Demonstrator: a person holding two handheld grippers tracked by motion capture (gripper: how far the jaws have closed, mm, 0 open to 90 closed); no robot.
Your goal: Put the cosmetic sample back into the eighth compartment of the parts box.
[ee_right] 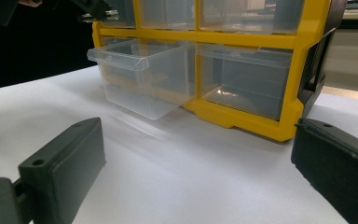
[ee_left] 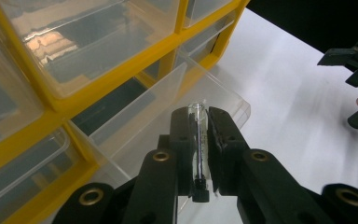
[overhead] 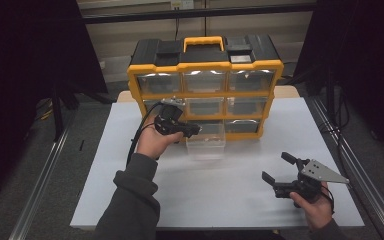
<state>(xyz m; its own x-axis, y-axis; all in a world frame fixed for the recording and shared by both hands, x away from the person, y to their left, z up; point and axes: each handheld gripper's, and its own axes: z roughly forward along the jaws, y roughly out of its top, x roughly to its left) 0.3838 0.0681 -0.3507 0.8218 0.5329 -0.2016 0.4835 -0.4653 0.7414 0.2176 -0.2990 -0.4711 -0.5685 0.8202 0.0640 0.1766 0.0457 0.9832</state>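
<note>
The left claw pinches a slim clear vial lengthwise between its pads, black cap toward the hand, open end pointing forward over the pulled-out clear drawer near the counter's far edge. The right claw, jaws spread, hovers near the front right corner.

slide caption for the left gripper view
Left claw grips a clear glass vial above the open clear drawer of a yellow organizer.

Glossy clear plastic drawer, matt white table.
</note>
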